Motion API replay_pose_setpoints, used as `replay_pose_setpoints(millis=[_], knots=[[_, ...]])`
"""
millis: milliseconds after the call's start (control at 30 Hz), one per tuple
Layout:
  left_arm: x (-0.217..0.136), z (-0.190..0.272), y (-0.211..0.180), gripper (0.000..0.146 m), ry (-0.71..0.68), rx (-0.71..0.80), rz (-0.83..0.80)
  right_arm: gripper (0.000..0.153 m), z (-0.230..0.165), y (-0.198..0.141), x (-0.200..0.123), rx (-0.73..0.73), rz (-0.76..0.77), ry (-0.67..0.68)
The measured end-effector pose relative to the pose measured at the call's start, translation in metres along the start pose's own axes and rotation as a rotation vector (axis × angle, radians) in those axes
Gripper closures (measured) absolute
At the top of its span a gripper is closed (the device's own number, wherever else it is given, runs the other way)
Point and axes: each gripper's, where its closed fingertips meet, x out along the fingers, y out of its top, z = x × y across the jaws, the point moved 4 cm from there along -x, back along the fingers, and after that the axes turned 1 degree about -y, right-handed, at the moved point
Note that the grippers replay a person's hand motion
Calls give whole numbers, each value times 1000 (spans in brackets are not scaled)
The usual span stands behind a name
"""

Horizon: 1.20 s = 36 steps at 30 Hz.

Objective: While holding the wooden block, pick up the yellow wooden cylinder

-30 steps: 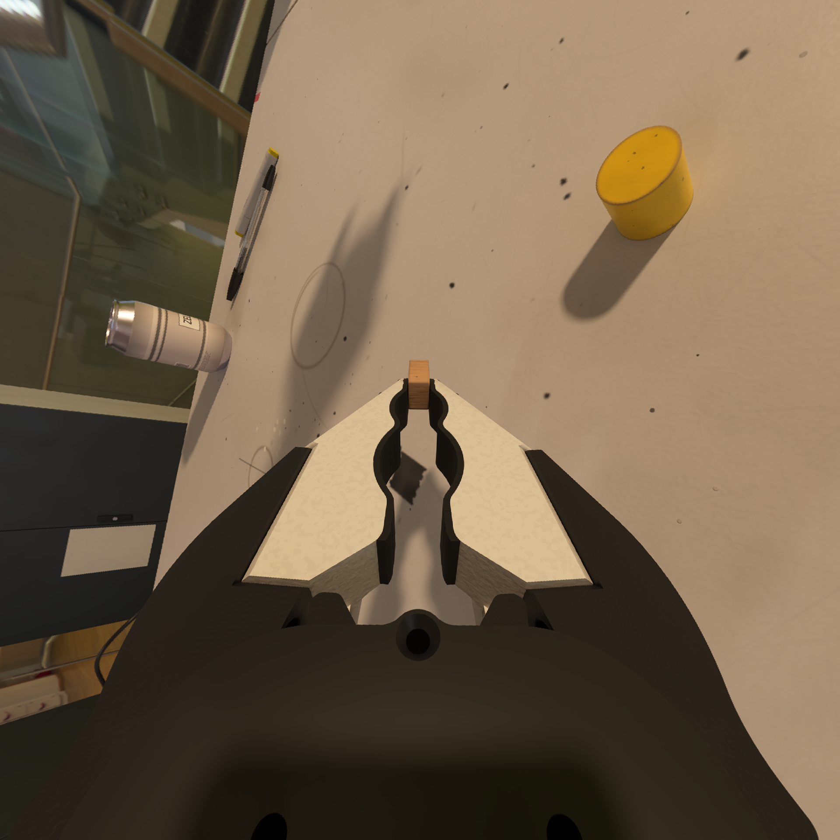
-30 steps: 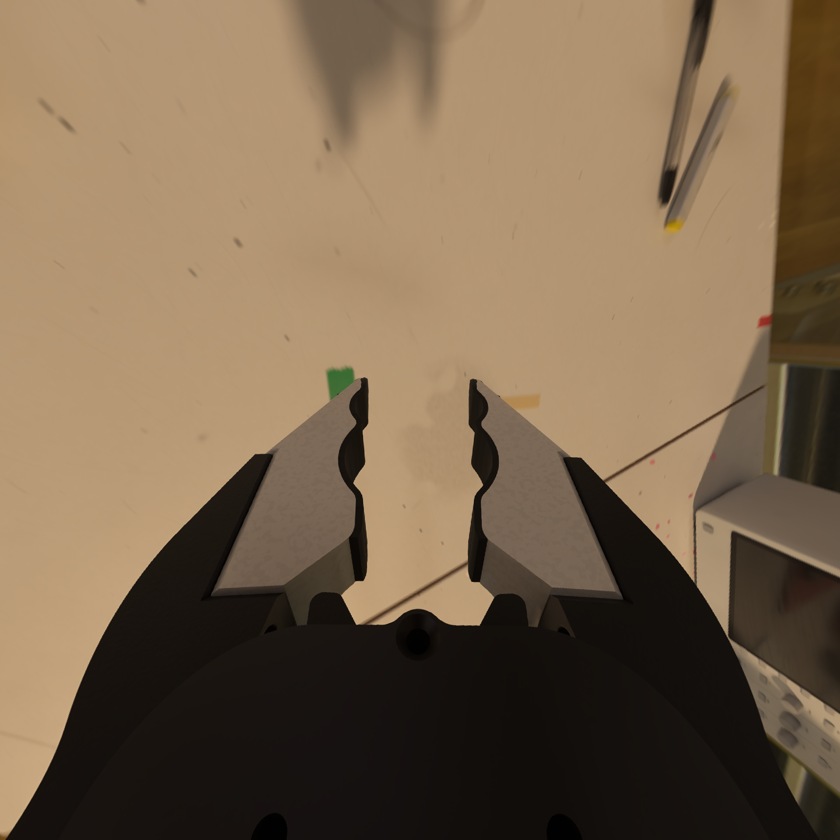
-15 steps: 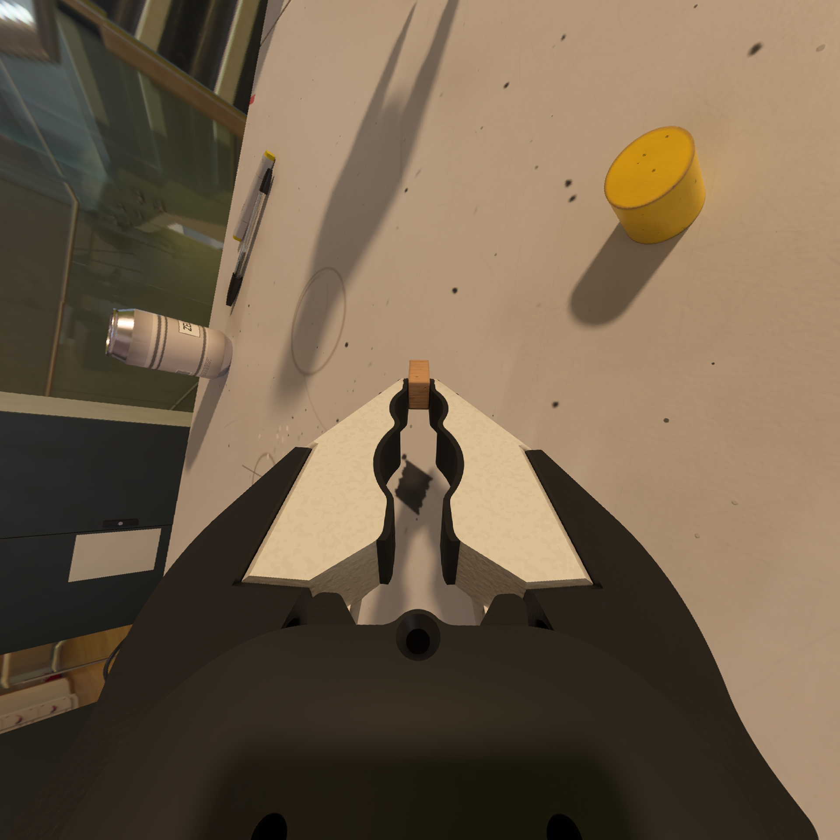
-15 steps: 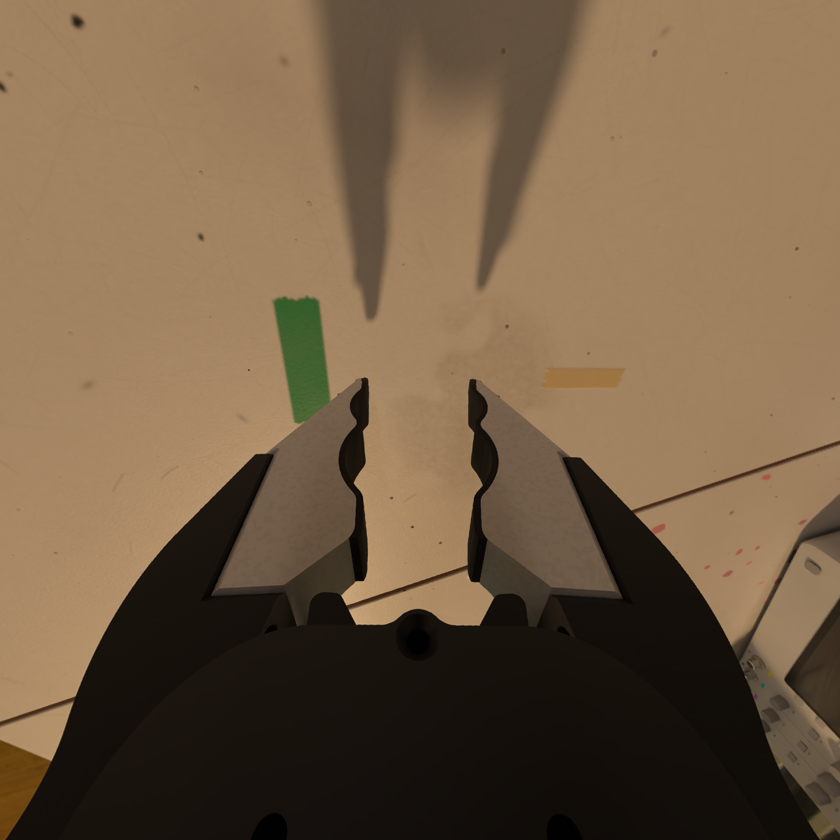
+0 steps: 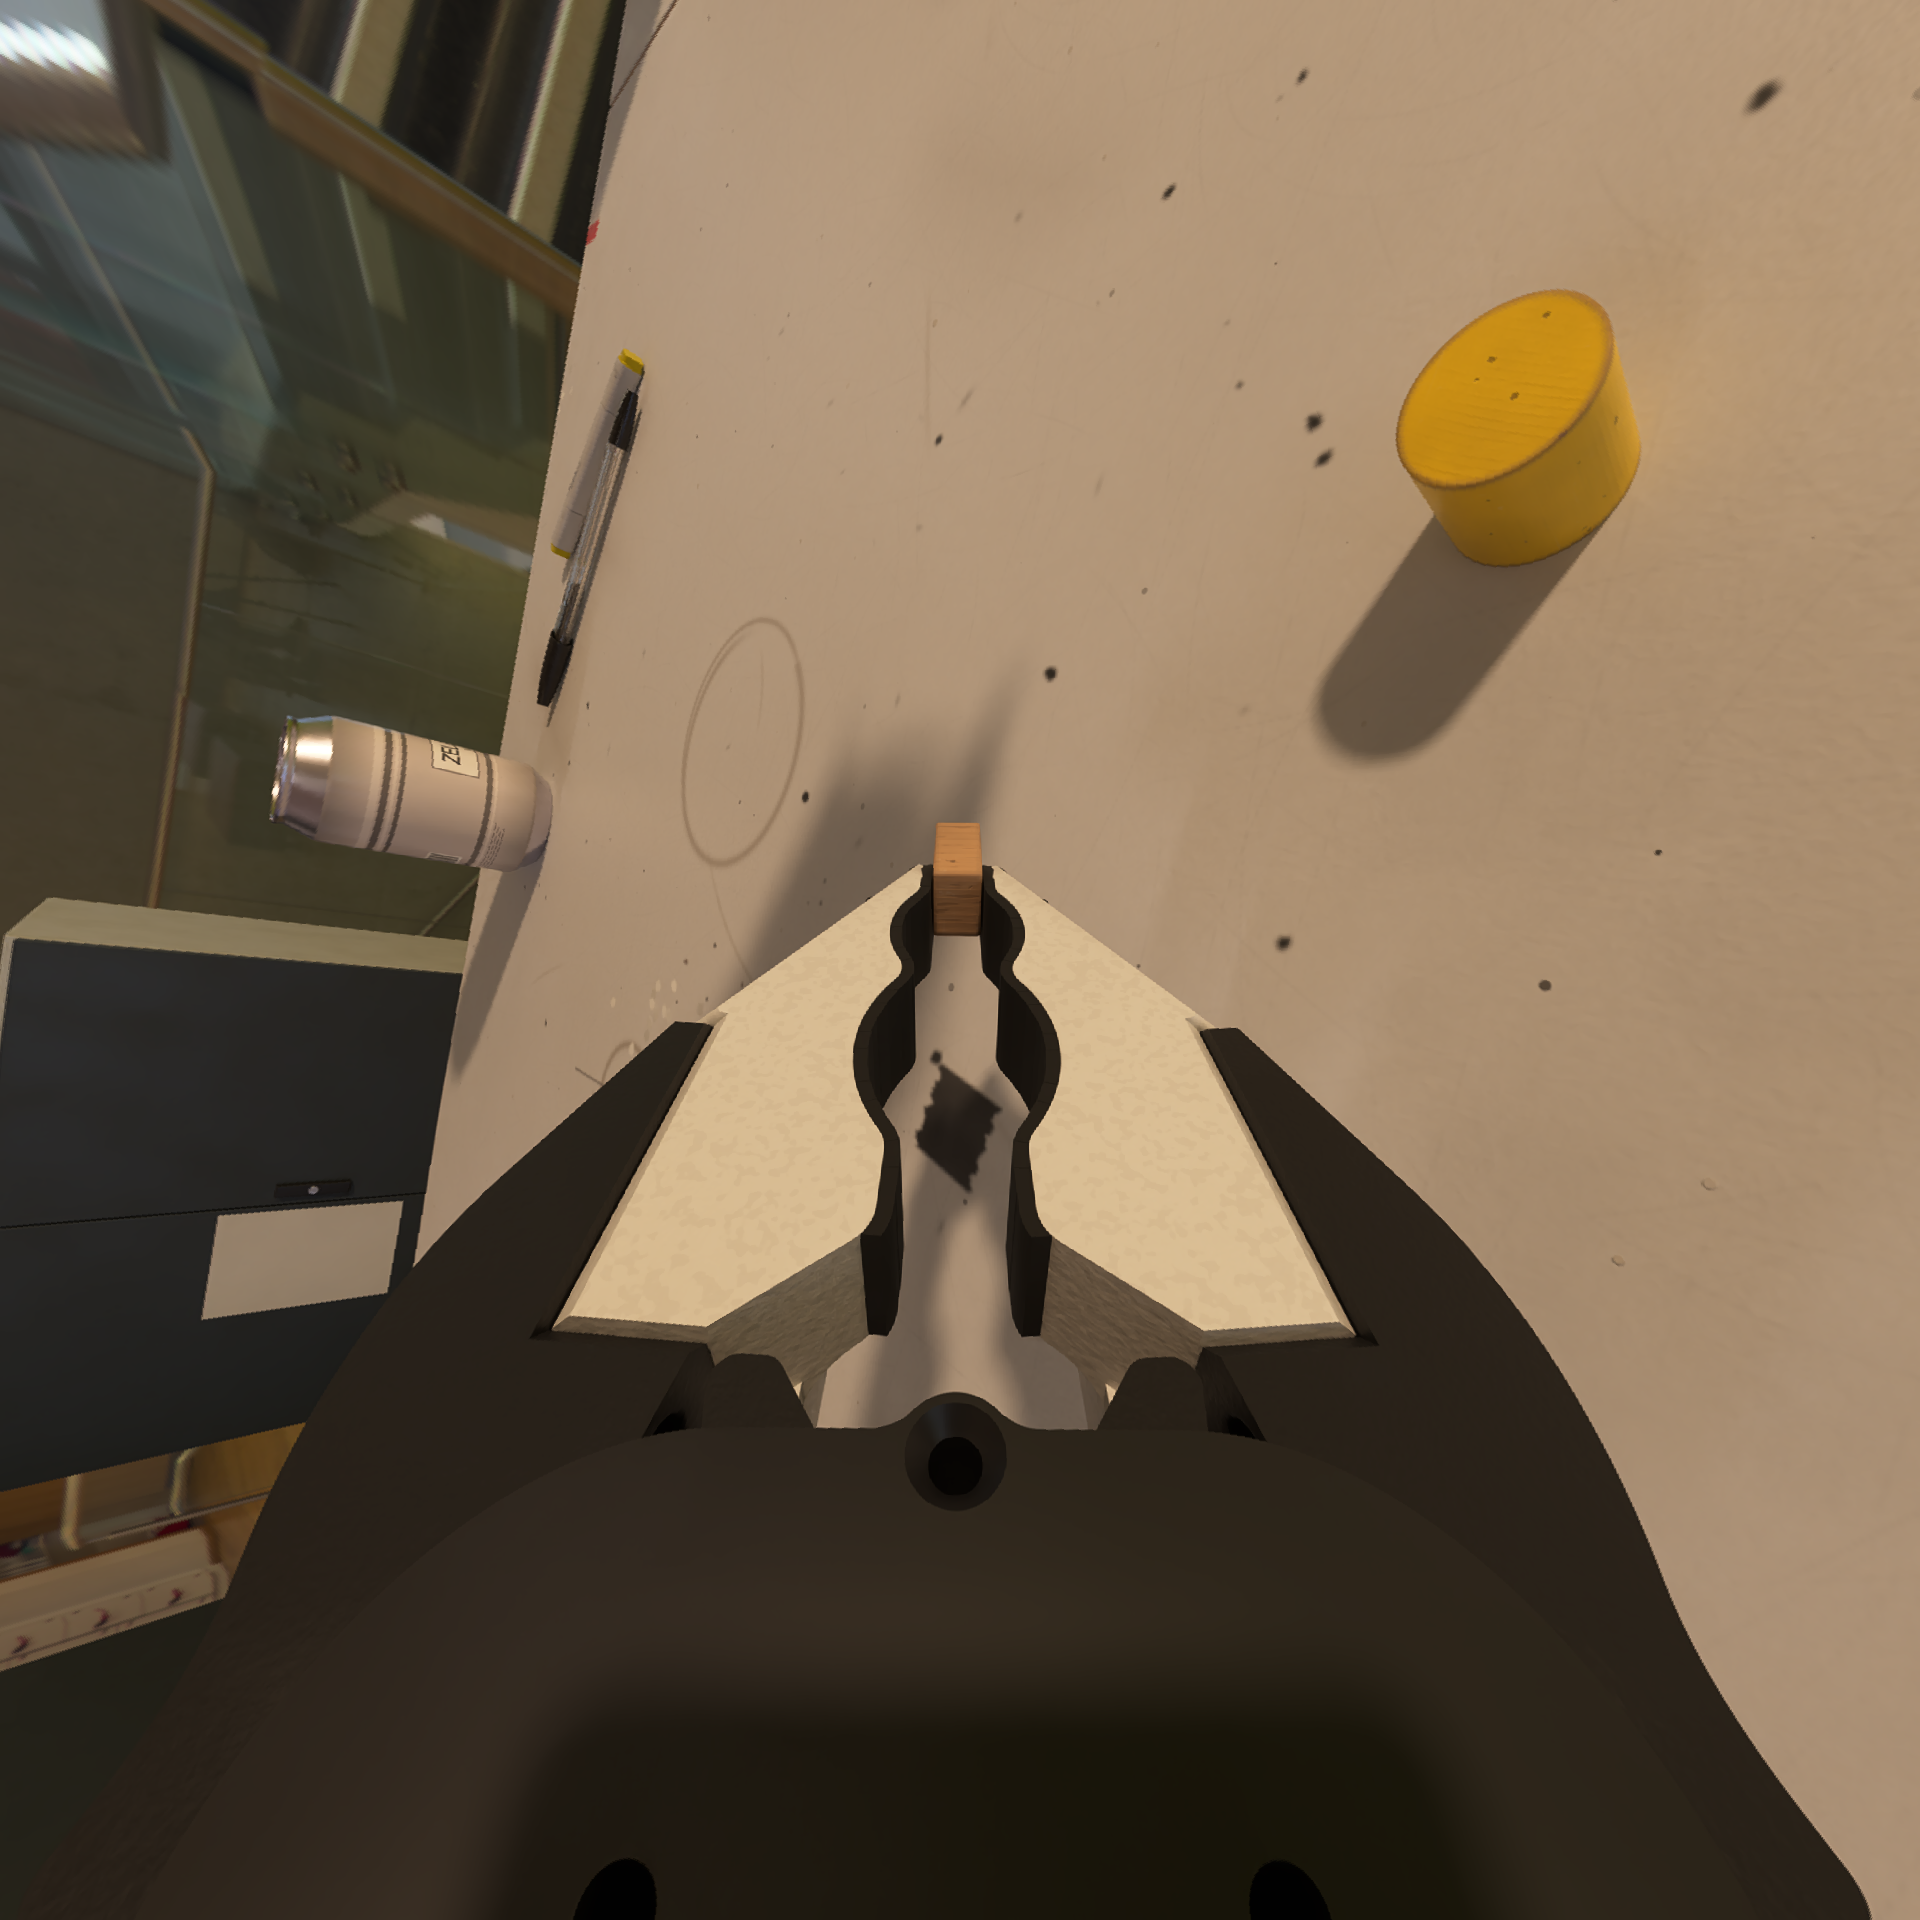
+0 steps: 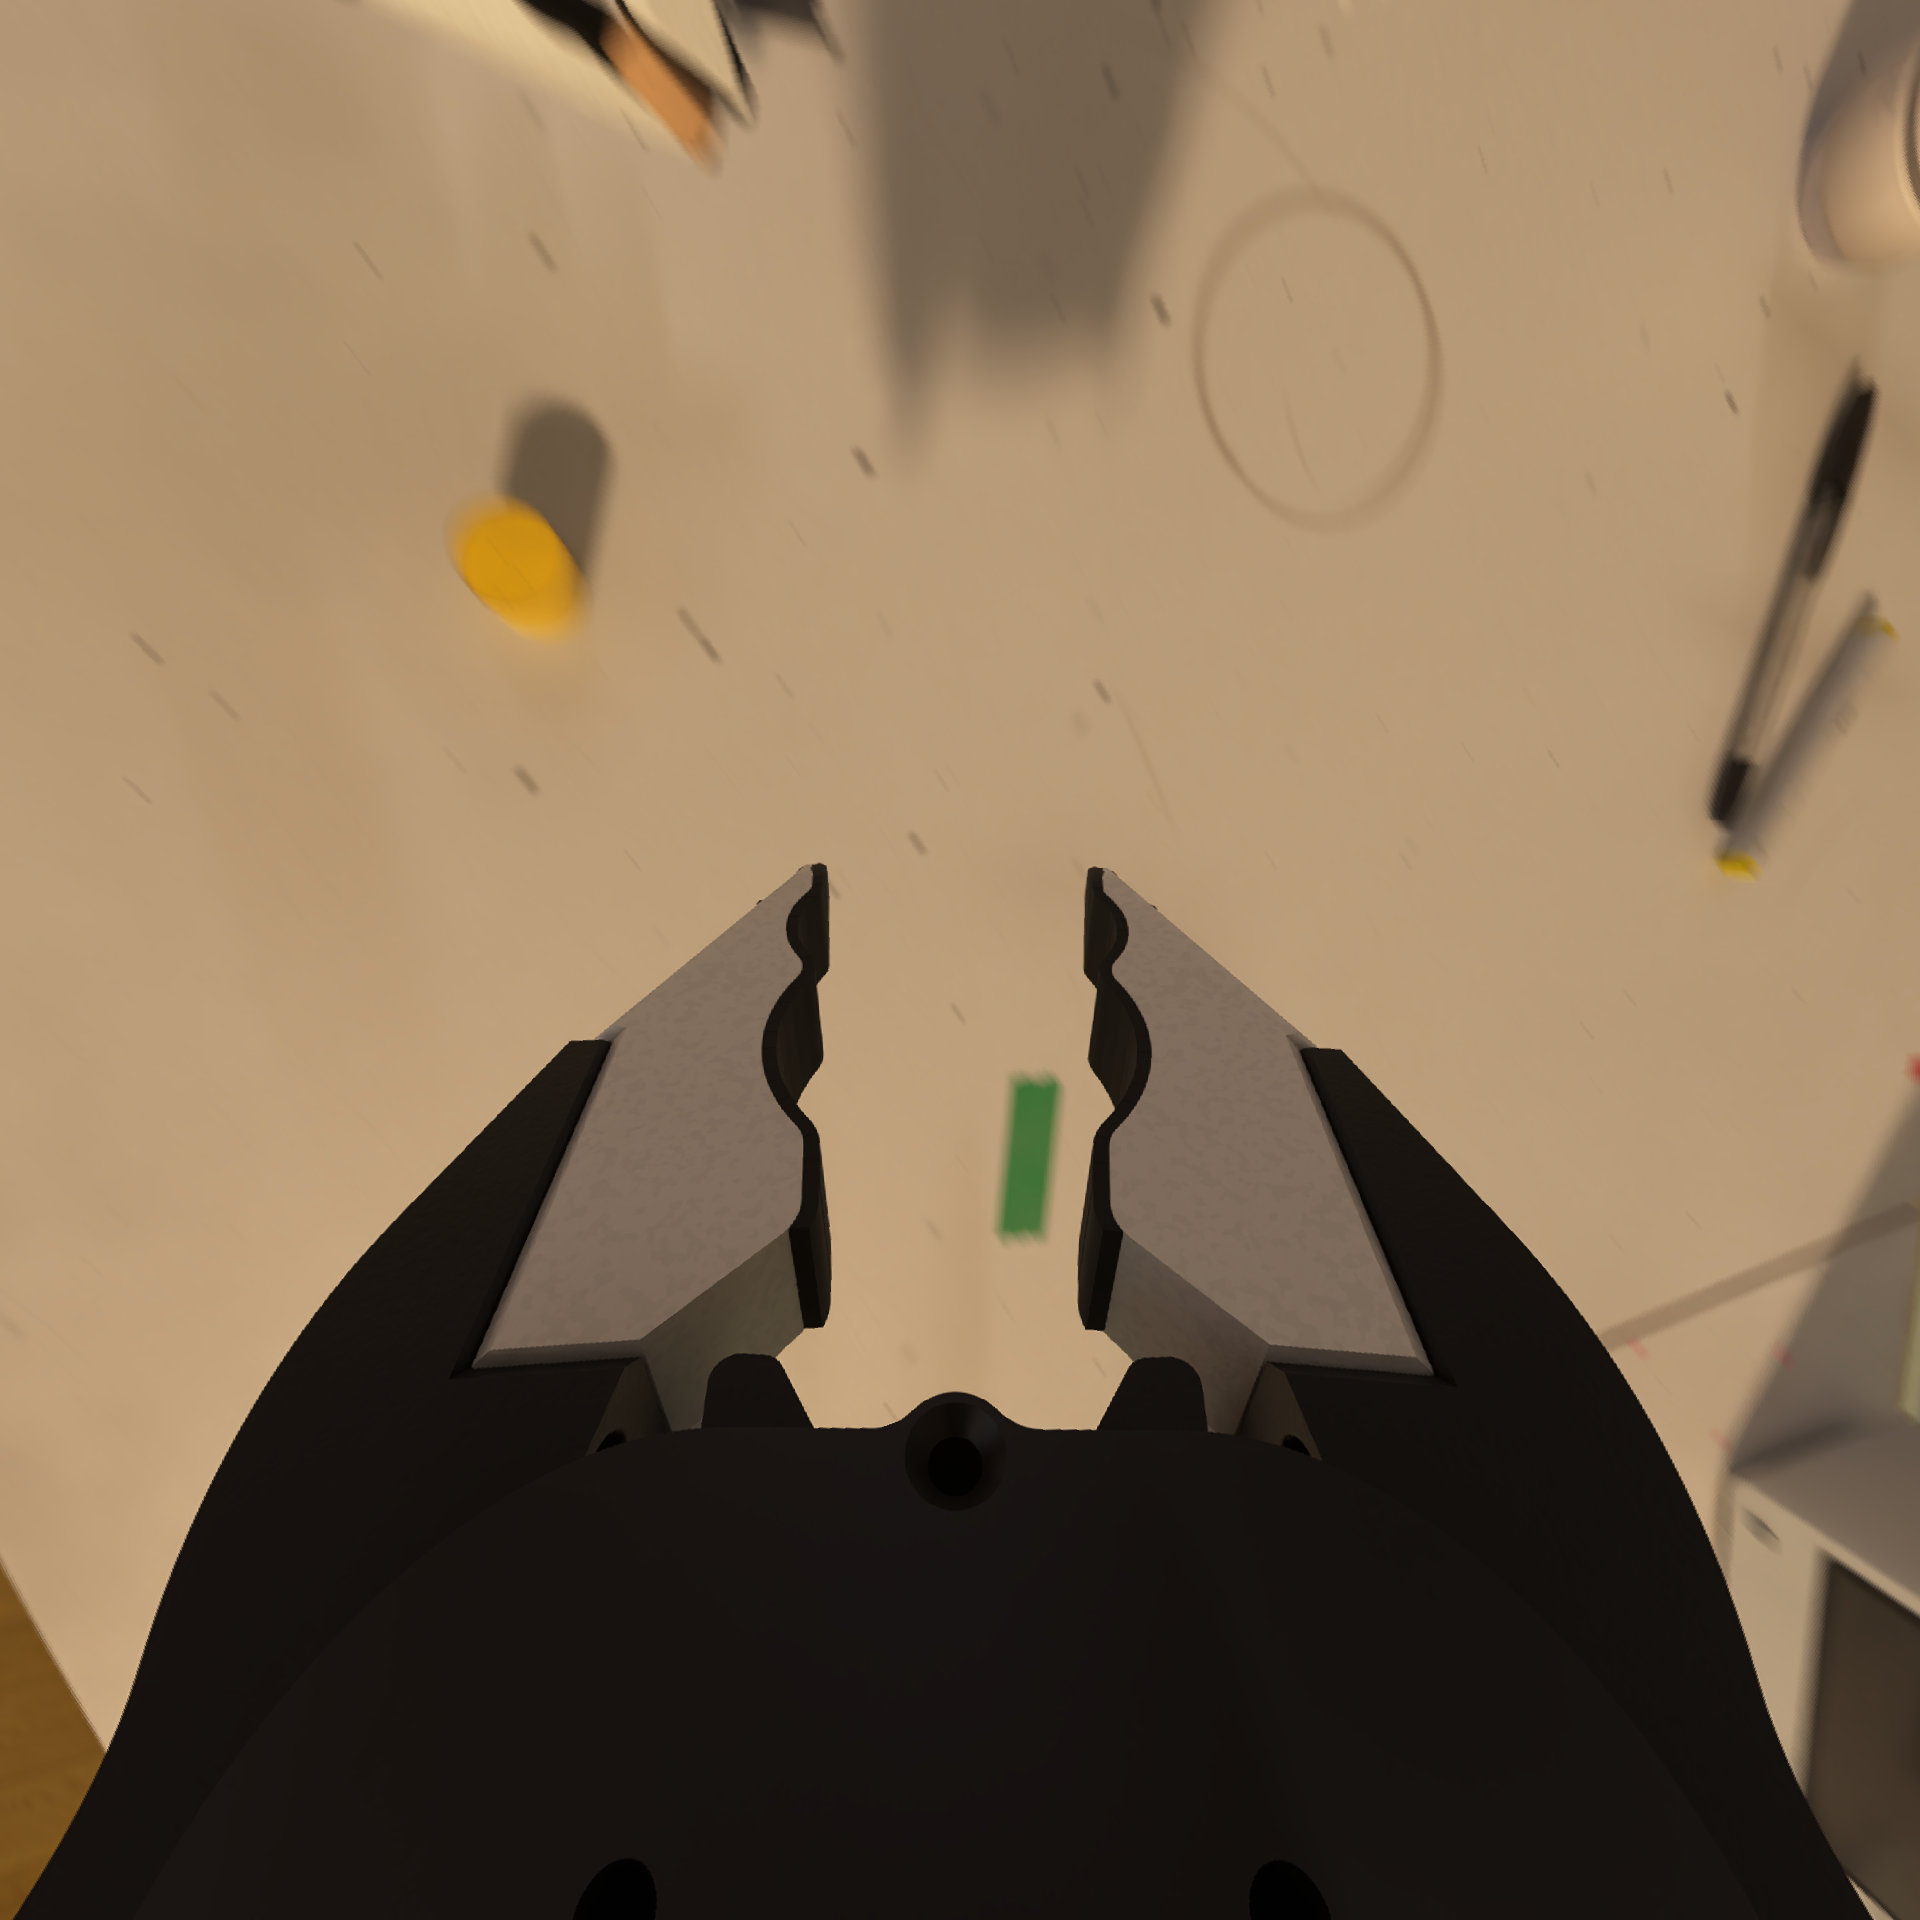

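Observation:
My left gripper [image 5: 957, 881] is shut on a small wooden block [image 5: 957, 873] at its fingertips and holds it above the table. The yellow wooden cylinder [image 5: 1519, 426] stands on the table, far up and right of the block, casting a long shadow. My right gripper [image 6: 956, 883] is open and empty above the table. In the blurred right wrist view the yellow cylinder [image 6: 517, 566] lies ahead and to the left, well apart from the fingers. The left gripper with its block [image 6: 670, 99] shows at the top edge of that view.
Two pens [image 5: 592, 520] lie near the table's left edge, and a grey-white can [image 5: 416, 795] stands beside it. A dark cabinet [image 5: 208, 1143] is beyond the edge. In the right wrist view, green tape [image 6: 1029, 1155] lies between the fingers, pens [image 6: 1792, 623] lie at right, and a white device [image 6: 1829, 1558] stands at lower right.
The right gripper has swung fast over the table; the cylinder, pens and the left gripper have come into its view. The left gripper stays shut on the block, nearly still.

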Motion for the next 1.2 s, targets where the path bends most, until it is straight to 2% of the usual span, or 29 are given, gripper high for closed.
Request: replay_pose_setpoints(millis=[100, 200, 333, 467, 600, 667, 733, 833, 967, 1033, 1100, 1200], knots=[[2, -1, 1, 139, 7, 7, -4, 112, -34, 43, 22, 63, 89, 74], [4, -1, 2, 139, 13, 10, -8, 111, -63, 60, 43, 52, 94, 182], [5, -2, 3, 139, 17, 10, -13, 110, -88, 51, 63, -30, -23, 269], [5, -1, 5, 139, 24, 18, -15, 112, -97, 44, 78, 14, -109, 335], [5, -1, 5, 139, 24, 10, -12, 116, -100, 42, 88, 58, -151, 331], [5, -1, 5, 139, 24, 13, -13, 126, -101, 43, 90, 56, -162, 322], [5, -1, 5, 139, 26, 16, -13, 126, -99, 45, 89, 43, -148, 296], [6, -1, 5, 139, 29, 20, -13, 126, -85, 47, 73, 71, -43, 269], [6, -2, 5, 139, 25, 11, -10, 126, -33, 27, 13, 118, 71, 96], [7, -2, 5, 139, 27, 14, -12, 126, 0, -3, -18, 128, -8, -38], [7, -2, 6, 139, 29, 16, -12, 126, 28, -39, -35, 94, -136, -120], [8, -2, 6, 139, 27, 7, -8, 126, 58, -89, -33, 107, -279, -101]])
